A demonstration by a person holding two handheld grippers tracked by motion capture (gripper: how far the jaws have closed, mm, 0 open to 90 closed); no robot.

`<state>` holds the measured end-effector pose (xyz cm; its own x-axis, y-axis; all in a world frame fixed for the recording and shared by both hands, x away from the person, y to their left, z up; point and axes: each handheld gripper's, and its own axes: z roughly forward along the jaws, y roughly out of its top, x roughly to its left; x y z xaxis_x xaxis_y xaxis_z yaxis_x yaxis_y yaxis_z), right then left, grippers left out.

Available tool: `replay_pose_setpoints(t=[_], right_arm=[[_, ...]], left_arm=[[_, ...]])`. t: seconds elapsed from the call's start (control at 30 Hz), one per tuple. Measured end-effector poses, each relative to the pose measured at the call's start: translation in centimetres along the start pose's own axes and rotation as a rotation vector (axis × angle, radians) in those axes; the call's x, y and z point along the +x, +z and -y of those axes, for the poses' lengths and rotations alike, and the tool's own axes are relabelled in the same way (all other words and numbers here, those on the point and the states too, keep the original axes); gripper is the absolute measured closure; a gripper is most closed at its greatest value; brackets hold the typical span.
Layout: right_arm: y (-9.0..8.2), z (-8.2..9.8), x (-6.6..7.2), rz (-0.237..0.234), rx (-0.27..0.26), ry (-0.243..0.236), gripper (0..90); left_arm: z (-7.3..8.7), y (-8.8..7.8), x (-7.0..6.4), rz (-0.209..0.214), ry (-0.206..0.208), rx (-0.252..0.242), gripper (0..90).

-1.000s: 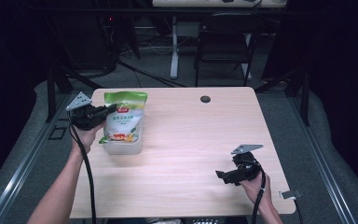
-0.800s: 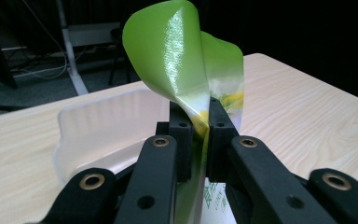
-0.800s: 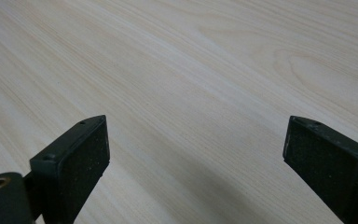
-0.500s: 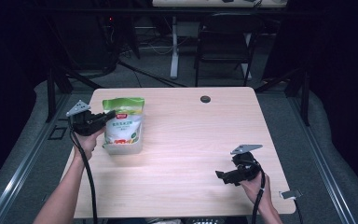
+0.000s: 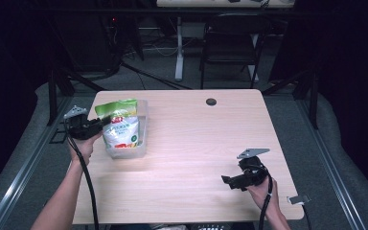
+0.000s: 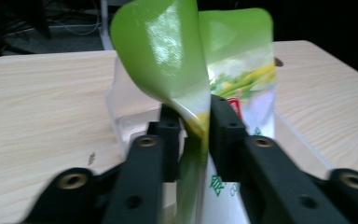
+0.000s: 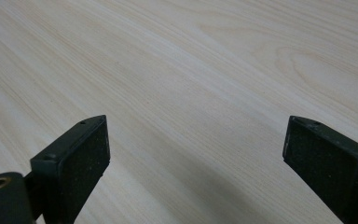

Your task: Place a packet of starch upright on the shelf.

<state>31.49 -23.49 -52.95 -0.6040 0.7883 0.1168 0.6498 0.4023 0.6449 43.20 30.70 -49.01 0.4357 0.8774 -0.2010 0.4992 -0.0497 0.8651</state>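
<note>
A white snack pouch with a green top [image 5: 121, 128] stands in a clear plastic tub [image 5: 143, 119] at the table's left side. My left gripper [image 5: 104, 123] is at the pouch's left edge, shut on it. In the left gripper view the two black jaws pinch the folded green edge of the pouch [image 6: 168, 51] at the left gripper [image 6: 196, 123], and the tub's wall [image 6: 121, 112] shows behind. My right gripper [image 5: 226, 181] hovers near the front right of the table, open. Between the right gripper's [image 7: 196, 154] wide-apart jaws lies bare wood.
The light wooden table [image 5: 196, 134] has a black cable hole [image 5: 211, 101] near its far edge. A small silver clip [image 5: 299, 199] lies at the front right corner. A dark chair [image 5: 230, 43] and cables stand on the floor behind the table.
My left gripper has drawn the pouch and tub slightly left and toward the person. The right gripper has stayed in place.
</note>
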Motion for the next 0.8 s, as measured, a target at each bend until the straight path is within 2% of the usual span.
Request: replay_pose_setpoints(t=[0.07,0.13,0.17,0.2,0.23,0.27,0.3,0.37,0.43,0.47,0.57,0.67,0.73,0.8], right_arm=[[-0.1,0.0,0.0,-0.001,0.002,0.001,6.8],[0.0,0.0,0.0,0.002,0.001,-0.002,6.8],[-0.1,0.0,0.0,0.002,0.002,-0.002,6.8],[-0.1,0.0,-0.1,0.004,-0.001,-0.003,6.8],[-0.1,0.0,-0.1,0.004,-0.001,-0.003,6.8],[-0.1,0.0,-0.1,0.003,-0.001,-0.003,6.8],[-0.1,0.1,-0.1,0.003,-0.001,-0.002,6.8],[-0.1,0.1,-0.1,0.003,-0.001,0.0,6.8],[-0.2,0.1,-0.1,0.003,0.0,0.002,6.8],[-0.2,0.1,-0.1,0.004,0.0,0.0,6.8],[-0.2,0.1,-0.1,0.001,0.004,-0.001,6.8],[-0.1,0.1,0.0,0.006,0.005,0.002,6.8],[0.0,0.1,0.1,0.008,0.008,0.0,6.9],[0.0,0.1,0.0,0.006,0.014,-0.008,6.8]], left_arm=[[0.0,0.0,0.0,-0.007,-0.003,0.007,62.3],[0.0,0.0,-0.2,-0.055,-0.012,0.033,48.8],[0.0,0.0,-0.2,-0.055,-0.012,0.033,42.2],[-0.1,-0.3,-0.4,-0.097,-0.014,0.037,36.3],[-0.1,-0.3,-0.4,-0.097,-0.014,0.037,30.9],[-0.2,-0.5,-0.5,-0.111,-0.013,0.04,30.9],[-0.3,-0.8,-0.7,-0.139,-0.009,0.042,26.7],[-0.4,-1.5,-0.9,-0.166,-0.011,0.049,18.6],[-0.4,-2.3,-1.2,-0.187,-0.01,0.052,15.6],[-0.3,-3.3,-1.6,-0.199,-0.011,0.062,12.0],[0.0,-4.3,-2.3,-0.201,0.008,0.079,8.0],[0.8,-5.6,-3.5,-0.207,0.031,0.121,6.0],[1.9,-6.7,-4.7,-0.206,0.037,0.146,3.6],[2.3,-7.0,-5.0,-0.202,0.036,0.156,2.2]])
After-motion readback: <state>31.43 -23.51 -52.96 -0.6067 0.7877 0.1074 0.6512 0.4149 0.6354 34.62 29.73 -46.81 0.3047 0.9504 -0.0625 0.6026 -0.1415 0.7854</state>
